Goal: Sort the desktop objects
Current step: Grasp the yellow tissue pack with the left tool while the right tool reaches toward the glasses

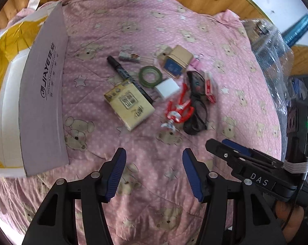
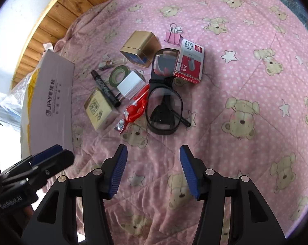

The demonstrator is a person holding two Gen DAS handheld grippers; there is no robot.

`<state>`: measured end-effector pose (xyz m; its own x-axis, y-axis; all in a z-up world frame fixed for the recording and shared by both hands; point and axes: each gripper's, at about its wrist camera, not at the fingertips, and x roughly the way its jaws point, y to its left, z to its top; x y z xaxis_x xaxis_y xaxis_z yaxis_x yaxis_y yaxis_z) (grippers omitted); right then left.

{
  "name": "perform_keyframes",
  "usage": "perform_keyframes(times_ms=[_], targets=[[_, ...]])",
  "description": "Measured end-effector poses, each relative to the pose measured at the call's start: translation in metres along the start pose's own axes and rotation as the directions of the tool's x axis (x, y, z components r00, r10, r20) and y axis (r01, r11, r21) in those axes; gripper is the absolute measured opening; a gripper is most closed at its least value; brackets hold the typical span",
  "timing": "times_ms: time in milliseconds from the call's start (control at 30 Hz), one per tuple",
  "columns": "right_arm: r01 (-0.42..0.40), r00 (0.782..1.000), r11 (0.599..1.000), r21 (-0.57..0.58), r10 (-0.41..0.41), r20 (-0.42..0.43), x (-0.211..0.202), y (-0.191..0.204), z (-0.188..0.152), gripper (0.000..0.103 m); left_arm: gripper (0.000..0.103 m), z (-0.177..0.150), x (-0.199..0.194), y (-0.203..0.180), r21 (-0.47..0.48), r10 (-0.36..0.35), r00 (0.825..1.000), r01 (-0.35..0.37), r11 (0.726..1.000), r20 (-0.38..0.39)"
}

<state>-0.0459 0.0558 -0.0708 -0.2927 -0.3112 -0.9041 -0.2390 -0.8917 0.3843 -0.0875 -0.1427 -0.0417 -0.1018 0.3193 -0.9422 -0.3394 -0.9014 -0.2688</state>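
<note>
Glasses (image 2: pixel 164 94) ahead of right gripper (image 2: pixel 153 170) (seemingly apart).

Black hand-held gripper (image 1: pixel 154 173), ribbed blue pads (image 1: pixel 117 173), silver screws, "DAS" marking.

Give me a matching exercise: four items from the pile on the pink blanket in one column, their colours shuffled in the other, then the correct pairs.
Things:
1. tape roll
2. binder clip
3. charger block
4. glasses

Colours:
A. white
B. black
C. green
D. pink

Pairs: 1-C, 2-D, 3-A, 4-B
</note>
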Motion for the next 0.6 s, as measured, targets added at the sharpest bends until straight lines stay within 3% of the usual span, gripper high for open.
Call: perform_keyframes(times_ms=[333, 500, 600], targets=[[0.035, 0.999, 0.999, 0.018, -0.034, -0.03, 0.04, -0.006, 0.049, 0.057, 0.059, 0.036, 0.051, 0.018, -0.034, 0.002, 0.997, -0.004, 0.999, -0.073], [-0.001, 0.998, 1.0, 0.008, 0.001, -0.061, 0.064, -0.005, 0.062, 0.062, 0.059, 0.054, 0.08, 0.029, -0.06, 0.041, 0.993, -0.048, 0.997, -0.106], [-0.016, 0.997, 1.0, 0.026, 0.018, -0.069, 0.065, -0.01, 0.065, 0.062, 0.061, 0.058, 0.082, 0.048, -0.126, 0.063, 0.993, -0.075, 0.989, -0.098]])
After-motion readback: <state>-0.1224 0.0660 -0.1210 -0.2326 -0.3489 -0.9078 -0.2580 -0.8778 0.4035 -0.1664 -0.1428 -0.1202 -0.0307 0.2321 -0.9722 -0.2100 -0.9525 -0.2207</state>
